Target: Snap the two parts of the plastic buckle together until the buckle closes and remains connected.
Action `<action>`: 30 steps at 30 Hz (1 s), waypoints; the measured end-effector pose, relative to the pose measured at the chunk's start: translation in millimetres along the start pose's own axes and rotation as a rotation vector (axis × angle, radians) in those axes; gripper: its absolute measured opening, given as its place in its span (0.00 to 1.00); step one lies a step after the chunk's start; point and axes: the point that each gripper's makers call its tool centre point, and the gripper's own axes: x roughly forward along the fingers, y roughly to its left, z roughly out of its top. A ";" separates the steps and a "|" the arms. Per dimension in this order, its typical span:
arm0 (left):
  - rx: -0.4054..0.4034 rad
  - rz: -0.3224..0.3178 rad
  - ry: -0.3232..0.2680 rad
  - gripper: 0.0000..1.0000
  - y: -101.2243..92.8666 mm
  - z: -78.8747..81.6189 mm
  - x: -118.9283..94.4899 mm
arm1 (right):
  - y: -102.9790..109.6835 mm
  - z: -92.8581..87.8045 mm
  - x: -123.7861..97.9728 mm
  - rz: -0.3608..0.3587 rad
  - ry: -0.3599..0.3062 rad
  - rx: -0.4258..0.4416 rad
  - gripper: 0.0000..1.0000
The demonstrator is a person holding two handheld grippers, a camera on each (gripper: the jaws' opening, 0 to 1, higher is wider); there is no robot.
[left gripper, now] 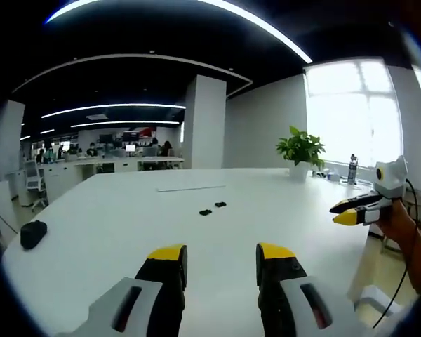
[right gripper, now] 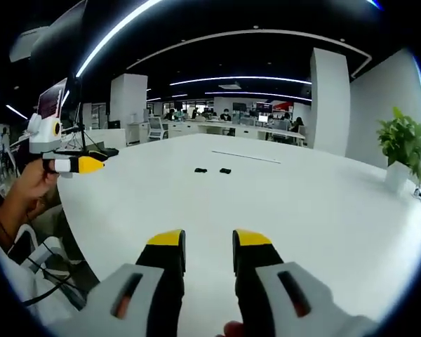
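We judged the task barely begun: nothing had been grasped, and the two buckle parts lay apart on the worktop (left gripper: 126, 217), not yet joined. Everything remained to be done: reaching out, picking up each half, lining them up and pressing them together until they clicked.

In the left gripper view, the left part (left gripper: 205, 212) and the right part (left gripper: 220, 205) lay near each other with a clear gap between, well out ahead of us toward the middle of the white surface. In the right gripper view the same pair showed as one part (right gripper: 201, 170) and the other part (right gripper: 226, 170), again side by side and not touching. They looked small, dark and low; they were too small for us to tell which half carried the prongs and which the socket.

Our left tongs (left gripper: 222, 261) stood open with a plain gap between the yellow-tipped jaws, holding nothing, above the near edge of the worktop. Our right tongs (right gripper: 208, 247) were likewise parted, somewhat more narrowly, and empty. From the left gripper view the right tongs appeared at the right side with the tips close together, held by a hand (left gripper: 400, 228).

A black object (left gripper: 33, 233) lay near the worktop's left edge, and a potted plant (left gripper: 301, 152) stood at the far side.
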 end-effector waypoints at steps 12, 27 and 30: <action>-0.017 0.019 -0.007 0.41 6.5 -4.6 -1.1 | -5.4 0.5 -2.9 -0.028 -0.005 -0.001 0.28; -0.012 -0.002 -0.028 0.43 3.2 -0.4 -3.1 | -4.8 -1.9 -7.3 -0.052 0.004 0.005 0.32; -0.008 0.004 -0.025 0.44 4.6 -1.4 -4.3 | -5.4 0.9 -7.6 -0.053 -0.002 0.001 0.32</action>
